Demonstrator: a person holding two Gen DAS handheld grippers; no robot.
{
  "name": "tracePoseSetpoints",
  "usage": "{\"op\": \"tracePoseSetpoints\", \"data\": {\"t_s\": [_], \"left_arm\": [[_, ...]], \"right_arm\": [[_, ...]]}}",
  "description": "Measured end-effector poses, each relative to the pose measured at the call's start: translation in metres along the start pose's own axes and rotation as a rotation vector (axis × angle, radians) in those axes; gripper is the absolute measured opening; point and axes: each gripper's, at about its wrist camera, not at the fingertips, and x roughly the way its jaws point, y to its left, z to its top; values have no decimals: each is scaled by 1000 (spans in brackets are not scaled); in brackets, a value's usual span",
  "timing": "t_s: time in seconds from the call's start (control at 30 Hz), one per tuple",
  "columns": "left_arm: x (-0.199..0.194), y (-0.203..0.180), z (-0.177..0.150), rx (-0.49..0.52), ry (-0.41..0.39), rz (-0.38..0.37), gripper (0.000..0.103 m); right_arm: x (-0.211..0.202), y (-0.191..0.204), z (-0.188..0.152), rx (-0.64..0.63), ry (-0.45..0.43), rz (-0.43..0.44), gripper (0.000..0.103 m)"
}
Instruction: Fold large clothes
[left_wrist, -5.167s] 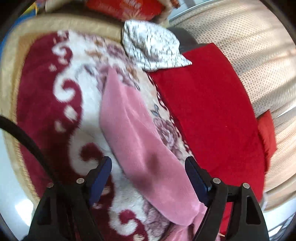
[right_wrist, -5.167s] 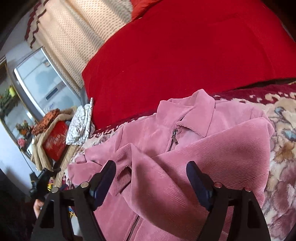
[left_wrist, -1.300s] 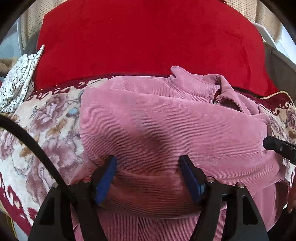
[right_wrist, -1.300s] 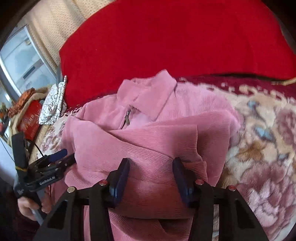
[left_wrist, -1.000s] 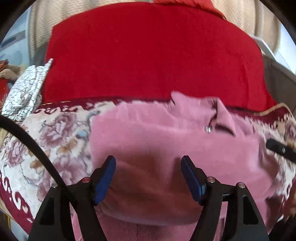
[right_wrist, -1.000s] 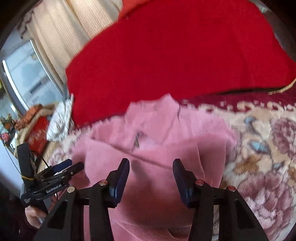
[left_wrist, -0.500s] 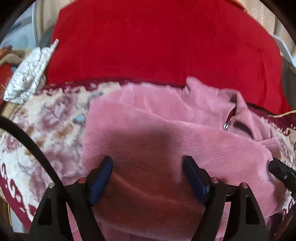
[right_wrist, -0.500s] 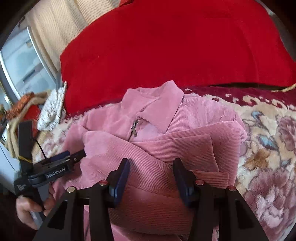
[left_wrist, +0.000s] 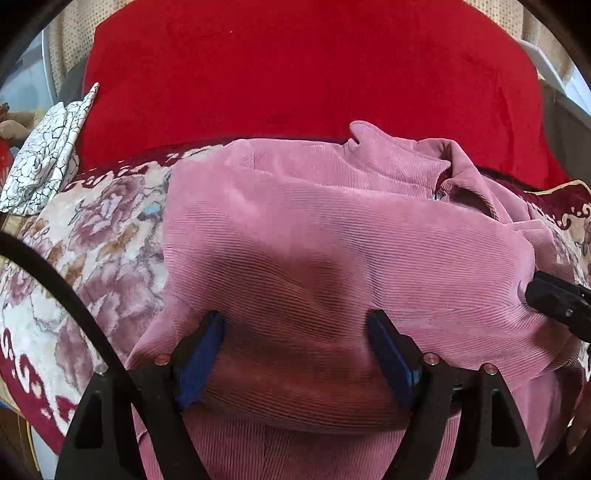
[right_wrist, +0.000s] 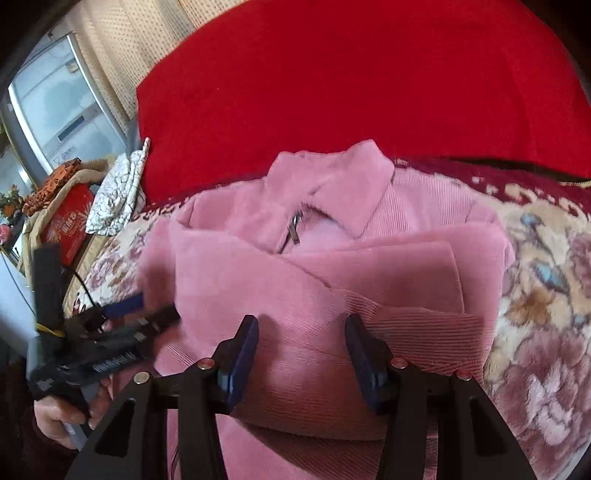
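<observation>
Left gripper (left_wrist: 295, 343) spread over the folded hem; right gripper (right_wrist: 301, 347) opening, fold between its pads. Jacket (left_wrist: 332, 251) lies on the blanket (left_wrist: 92, 229), near the red cushion (left_wrist: 295, 74). Set hem square before withdrawing.

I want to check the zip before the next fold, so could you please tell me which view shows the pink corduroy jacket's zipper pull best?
The right wrist view: the metal zipper pull hangs unobstructed below the open collar. The left wrist view shows only a small glint beside the collar.
</observation>
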Motion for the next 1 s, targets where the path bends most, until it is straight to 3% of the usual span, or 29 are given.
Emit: {"op": "tracePoseSetpoints", "data": {"t_s": [0.1,0.23,0.3,0.4,0.47,0.53,0.73,0.9,1.0], "left_arm": [[-7,3,4,-15,-13,-10,81],[-36,0,9,19,-154,-21,81],[-43,-2,9,35,-184,-43,81],[-36,-11,8,52,-131,-104,81],[-16,-18,5,77,-31,-90,81],[-4,-22,2,85,7,-68,81],[-7,-22,6,77,5,-68,83],[-33,-16,12,43,-136,-61,83],[-32,-2,15,-14,-128,-7,83]], "right_arm": [[-2,0,2,10,-5,24,58],[-17,-1,4,7,-56,46,58],[-24,-2,6,8,-86,57,58],[-24,-4,7,14,-82,55,58],[-15,-8,7,29,-41,31,58],[-4,-14,6,52,8,23,58],[-15,-20,7,75,-41,55,58],[-31,-29,11,109,-104,42,58],[-22,-38,10,156,-65,9,58]]}}
